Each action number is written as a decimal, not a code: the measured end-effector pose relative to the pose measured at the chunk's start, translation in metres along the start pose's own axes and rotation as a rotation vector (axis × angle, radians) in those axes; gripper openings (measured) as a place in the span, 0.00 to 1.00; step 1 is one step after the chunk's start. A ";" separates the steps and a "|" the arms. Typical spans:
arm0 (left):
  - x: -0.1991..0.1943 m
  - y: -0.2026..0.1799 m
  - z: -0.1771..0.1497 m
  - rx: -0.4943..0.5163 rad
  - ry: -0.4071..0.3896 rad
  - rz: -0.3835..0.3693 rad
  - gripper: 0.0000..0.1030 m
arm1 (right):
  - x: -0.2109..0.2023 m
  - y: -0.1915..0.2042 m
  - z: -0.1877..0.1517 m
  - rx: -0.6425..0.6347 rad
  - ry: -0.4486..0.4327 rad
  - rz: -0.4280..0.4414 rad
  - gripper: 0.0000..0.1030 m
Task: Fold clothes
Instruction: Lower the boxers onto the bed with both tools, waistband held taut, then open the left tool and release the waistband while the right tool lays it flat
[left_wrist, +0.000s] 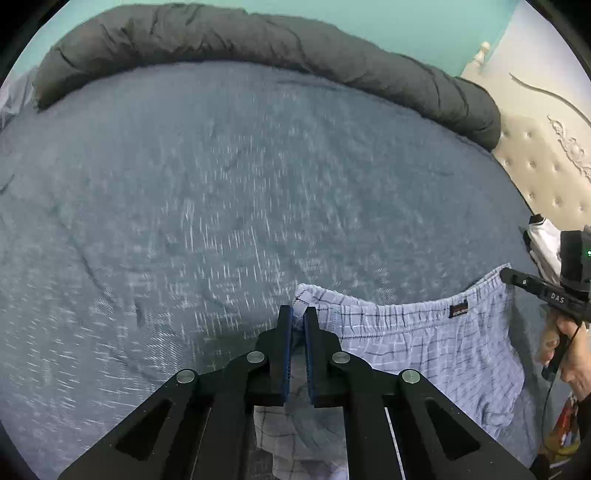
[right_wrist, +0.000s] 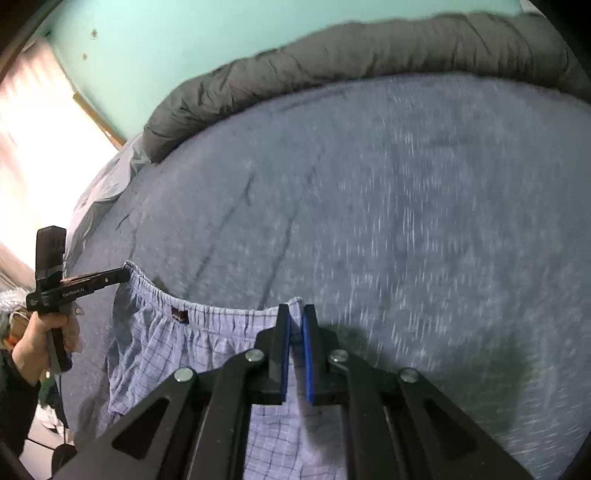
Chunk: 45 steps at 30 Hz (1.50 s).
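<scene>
The checked shorts (left_wrist: 424, 347) hang by their waistband over the near edge of the blue-grey bed (left_wrist: 221, 184), each end pinched between pressed-together fingers: the left gripper (left_wrist: 298, 317) on one corner, the right gripper (right_wrist: 296, 317) on the other. Only the left wrist view shows the tufted headboard (left_wrist: 546, 177) beyond the shorts. Only the right wrist view shows the bright curtain (right_wrist: 40, 147) past the bed's far side.

A bedroom in a home: a wide bed (left_wrist: 221, 177) under a blue-grey cover, a rolled dark duvet (left_wrist: 258, 40) along its far edge, a cream tufted headboard (left_wrist: 546, 177) with carved trim, a teal wall (right_wrist: 177, 40), and a bright curtained window (right_wrist: 40, 140).
</scene>
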<state>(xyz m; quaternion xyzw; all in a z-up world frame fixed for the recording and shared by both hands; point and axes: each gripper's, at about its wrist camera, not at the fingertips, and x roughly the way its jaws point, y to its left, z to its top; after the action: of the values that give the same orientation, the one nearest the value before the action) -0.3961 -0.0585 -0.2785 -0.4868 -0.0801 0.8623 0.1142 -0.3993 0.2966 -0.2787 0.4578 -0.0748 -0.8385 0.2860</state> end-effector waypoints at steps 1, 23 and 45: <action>-0.004 -0.002 0.005 0.001 -0.006 0.006 0.06 | -0.002 0.001 0.003 -0.008 -0.009 -0.005 0.05; 0.061 0.009 0.059 -0.048 0.031 0.068 0.06 | 0.067 -0.030 0.063 -0.043 0.016 -0.194 0.05; -0.045 0.039 -0.062 -0.212 -0.038 0.064 0.41 | -0.066 -0.053 -0.074 0.292 -0.094 -0.104 0.39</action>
<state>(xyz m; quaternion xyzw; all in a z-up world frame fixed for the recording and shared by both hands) -0.3249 -0.1063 -0.2835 -0.4819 -0.1574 0.8614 0.0331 -0.3338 0.3862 -0.2932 0.4582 -0.1854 -0.8527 0.1691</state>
